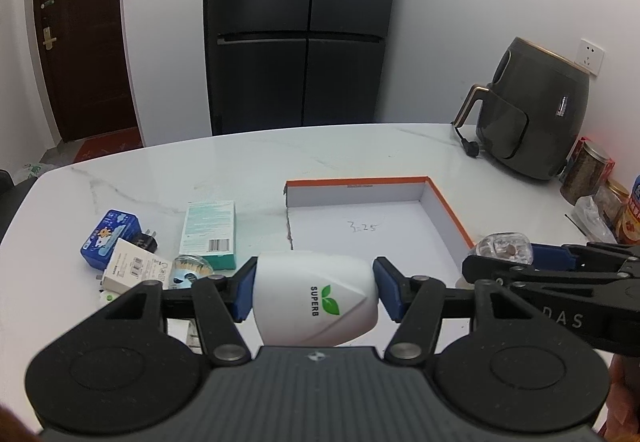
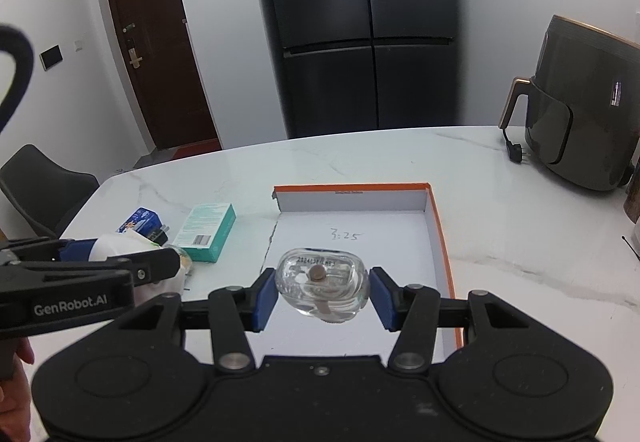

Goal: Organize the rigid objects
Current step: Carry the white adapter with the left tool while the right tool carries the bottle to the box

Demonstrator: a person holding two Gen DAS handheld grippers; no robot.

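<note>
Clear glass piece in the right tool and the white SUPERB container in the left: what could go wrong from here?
1. The clear glass piece sits between the right tool's pads with a small gap visible on one side; smooth glass might slip.
2. Both tools are close together; the left tool with the white SUPERB container could bump the right.
3. The orange-rimmed box has a torn left wall, so pieces may slide out.

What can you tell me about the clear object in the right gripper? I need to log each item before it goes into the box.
The clear object is a small, rounded, squat piece that looks like glass or clear plastic, with a brown disc at its centre and dark printed characters along its far edge. The right gripper holds it off the table, its blue pads at either side. It hangs over the near part of the orange-rimmed white box. What it is cannot be told.
</note>
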